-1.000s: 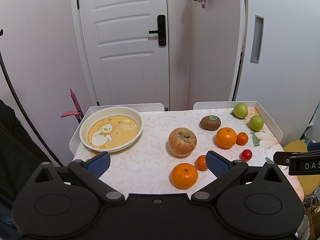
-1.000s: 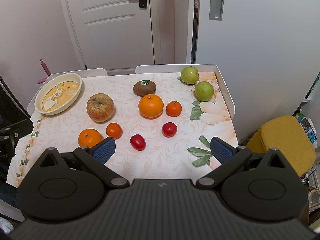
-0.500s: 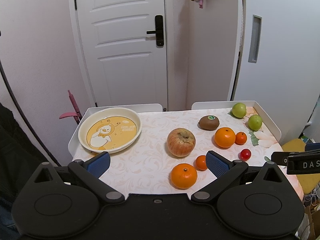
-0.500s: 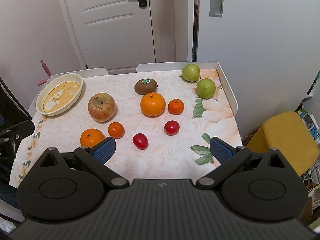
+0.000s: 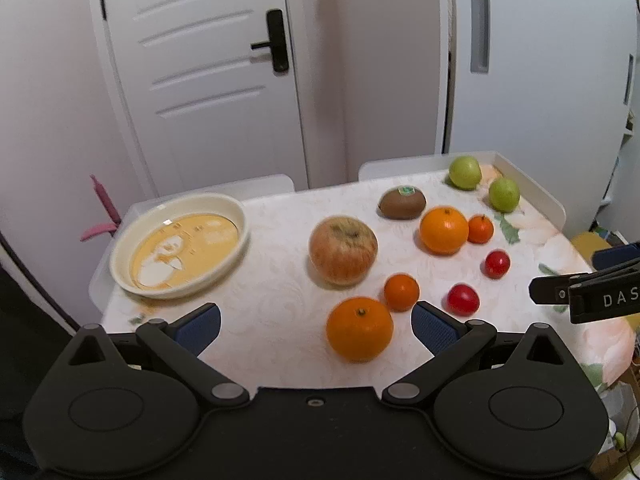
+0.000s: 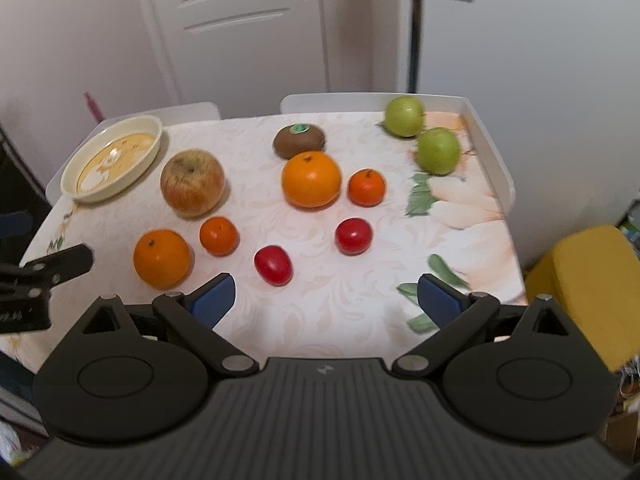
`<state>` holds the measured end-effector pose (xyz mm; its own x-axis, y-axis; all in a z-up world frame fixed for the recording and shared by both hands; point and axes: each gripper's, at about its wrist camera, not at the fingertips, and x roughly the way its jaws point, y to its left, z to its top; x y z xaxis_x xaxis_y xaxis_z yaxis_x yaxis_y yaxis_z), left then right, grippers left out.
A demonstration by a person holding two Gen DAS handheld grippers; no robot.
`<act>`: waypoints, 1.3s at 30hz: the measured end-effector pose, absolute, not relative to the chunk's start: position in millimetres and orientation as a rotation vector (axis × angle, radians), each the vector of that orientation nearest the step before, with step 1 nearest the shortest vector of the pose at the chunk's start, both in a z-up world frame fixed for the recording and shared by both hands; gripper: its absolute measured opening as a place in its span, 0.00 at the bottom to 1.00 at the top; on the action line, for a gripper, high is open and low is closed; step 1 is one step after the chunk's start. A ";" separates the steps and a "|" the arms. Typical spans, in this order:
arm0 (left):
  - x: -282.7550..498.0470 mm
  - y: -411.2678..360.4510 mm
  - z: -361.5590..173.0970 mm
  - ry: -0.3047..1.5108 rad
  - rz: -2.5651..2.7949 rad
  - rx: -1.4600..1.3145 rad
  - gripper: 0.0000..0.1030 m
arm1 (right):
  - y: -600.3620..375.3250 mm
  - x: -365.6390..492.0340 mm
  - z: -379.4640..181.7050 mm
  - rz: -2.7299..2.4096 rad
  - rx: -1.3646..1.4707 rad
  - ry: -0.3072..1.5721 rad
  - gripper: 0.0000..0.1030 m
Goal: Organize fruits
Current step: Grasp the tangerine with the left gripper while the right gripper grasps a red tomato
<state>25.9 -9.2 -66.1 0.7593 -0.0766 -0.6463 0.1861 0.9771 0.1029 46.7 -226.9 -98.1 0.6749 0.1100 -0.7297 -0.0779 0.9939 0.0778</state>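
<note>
Fruits lie loose on the table: a large apple [image 5: 343, 250], a kiwi [image 5: 402, 202], a big orange [image 5: 443, 229], a near orange [image 5: 359, 328], small tangerines [image 5: 401, 292], two red tomatoes [image 6: 273, 264], two green apples [image 6: 438, 150]. A cream plate [image 5: 120, 256] with a yellow picture stands empty at the far left. My left gripper [image 5: 316, 326] is open and empty, just short of the near orange. My right gripper [image 6: 326, 300] is open and empty, in front of the tomatoes.
The table [image 6: 320, 312] has a white raised rim [image 6: 490, 152] at the back and right. A white door and walls stand close behind. A yellow stool [image 6: 580, 280] sits to the right of the table.
Both grippers have moved forward and lower toward the table, so the fruits look larger. Both stay open. No fruit has moved.
</note>
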 end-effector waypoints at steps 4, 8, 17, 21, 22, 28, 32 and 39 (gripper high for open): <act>33.4 -11.6 -87.4 0.687 -0.162 0.187 0.99 | -225.8 52.9 -118.3 0.175 0.003 0.797 1.00; 44.0 -16.4 -110.7 0.694 -0.179 0.207 0.96 | -221.3 62.3 -135.9 0.238 -0.045 0.779 0.98; 63.4 -32.0 -144.7 0.727 -0.217 0.211 0.82 | -214.6 76.3 -160.5 0.369 -0.110 0.758 0.84; 71.5 -37.7 -150.7 0.734 -0.211 0.210 0.70 | -212.7 83.8 -166.9 0.396 -0.122 0.762 0.79; 73.3 -38.3 -152.2 0.740 -0.211 0.207 0.66 | -212.6 85.8 -168.2 0.402 -0.123 0.764 0.76; 74.3 -39.8 -154.3 0.740 -0.214 0.201 0.62 | -211.3 94.2 -170.9 0.441 -0.131 0.764 0.69; 74.4 -41.0 -153.9 0.740 -0.208 0.205 0.62 | -207.8 98.4 -171.7 0.464 -0.151 0.756 0.67; 71.3 -40.6 -153.8 0.738 -0.182 0.210 0.61 | -201.7 102.8 -171.4 0.500 -0.190 0.744 0.44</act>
